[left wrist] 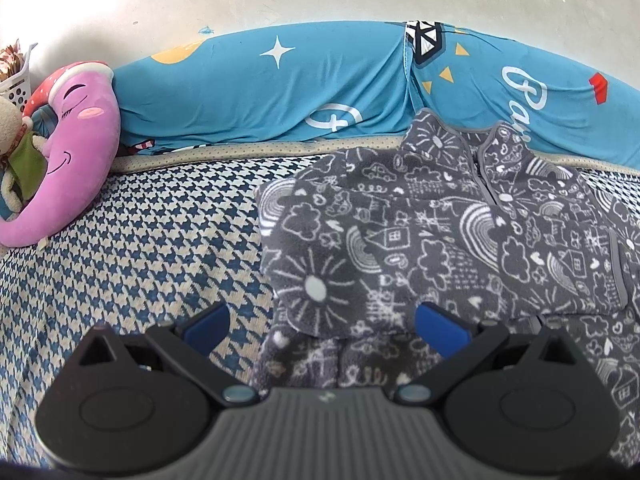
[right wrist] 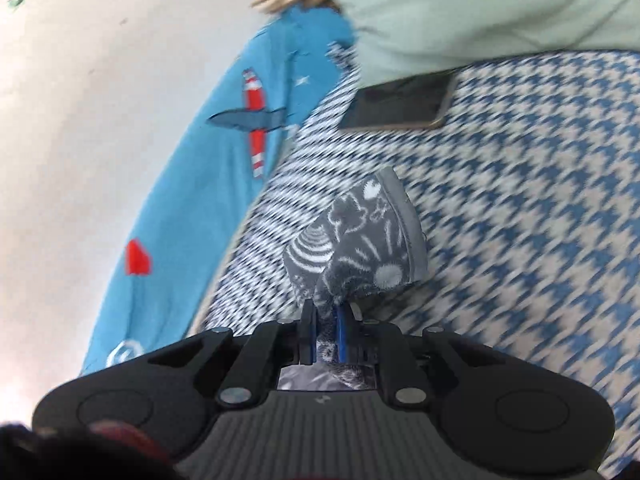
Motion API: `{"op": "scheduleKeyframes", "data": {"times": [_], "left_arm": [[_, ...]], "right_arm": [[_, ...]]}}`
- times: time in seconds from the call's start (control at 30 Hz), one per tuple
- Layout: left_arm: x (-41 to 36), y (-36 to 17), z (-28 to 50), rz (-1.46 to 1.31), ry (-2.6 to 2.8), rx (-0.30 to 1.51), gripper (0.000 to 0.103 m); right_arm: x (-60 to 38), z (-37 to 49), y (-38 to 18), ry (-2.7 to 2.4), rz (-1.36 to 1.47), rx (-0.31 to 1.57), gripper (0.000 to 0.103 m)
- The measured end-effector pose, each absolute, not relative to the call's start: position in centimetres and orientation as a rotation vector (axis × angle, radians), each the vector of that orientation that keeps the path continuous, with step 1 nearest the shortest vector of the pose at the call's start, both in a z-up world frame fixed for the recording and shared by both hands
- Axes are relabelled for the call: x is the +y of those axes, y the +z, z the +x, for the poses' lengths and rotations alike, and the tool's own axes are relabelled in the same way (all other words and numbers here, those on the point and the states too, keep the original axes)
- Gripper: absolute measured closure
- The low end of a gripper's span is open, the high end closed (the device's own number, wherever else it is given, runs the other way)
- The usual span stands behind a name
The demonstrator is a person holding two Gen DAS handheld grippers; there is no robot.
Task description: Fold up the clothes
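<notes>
Fuzzy grey fleece jacket (left wrist: 420,232) on woven houndstooth cloth bedcover (left wrist: 140,232); smooth cotton-like blue sheet (left wrist: 260,92) (printed); glossy phone (right wrist: 400,105).

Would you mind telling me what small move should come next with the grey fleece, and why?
Probably carry the sleeve cuff inward across the jacket. The right gripper is shut on the cuff and lifted over the bedspread, while the left gripper hangs open over the jacket's already folded left side.

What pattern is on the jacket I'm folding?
Grey fleece jacket with white doodles: suns, clouds, rainbows, houses. Clearest in the left wrist view.
</notes>
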State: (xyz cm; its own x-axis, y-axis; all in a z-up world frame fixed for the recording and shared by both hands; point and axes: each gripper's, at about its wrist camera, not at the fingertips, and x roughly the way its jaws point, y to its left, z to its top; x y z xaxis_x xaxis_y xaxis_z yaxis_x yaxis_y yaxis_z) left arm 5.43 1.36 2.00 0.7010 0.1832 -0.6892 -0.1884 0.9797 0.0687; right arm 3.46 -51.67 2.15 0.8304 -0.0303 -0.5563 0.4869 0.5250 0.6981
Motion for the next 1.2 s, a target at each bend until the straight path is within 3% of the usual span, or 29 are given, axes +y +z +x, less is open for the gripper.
{"op": "scheduleKeyframes", "data": {"times": [0.7,1.2], "left_arm": [[3.6,2.4,4.3,-0.031,0.218,0.775,0.0],[6.9,2.6,2.5,-0.066,0.253,0.778,0.0]], "right_arm": [[-39.2,8.6,2.3,-0.03,1.027,0.585,0.091],[-32.2,11.2,3.2,0.059,0.879,0.583,0.091]]}}
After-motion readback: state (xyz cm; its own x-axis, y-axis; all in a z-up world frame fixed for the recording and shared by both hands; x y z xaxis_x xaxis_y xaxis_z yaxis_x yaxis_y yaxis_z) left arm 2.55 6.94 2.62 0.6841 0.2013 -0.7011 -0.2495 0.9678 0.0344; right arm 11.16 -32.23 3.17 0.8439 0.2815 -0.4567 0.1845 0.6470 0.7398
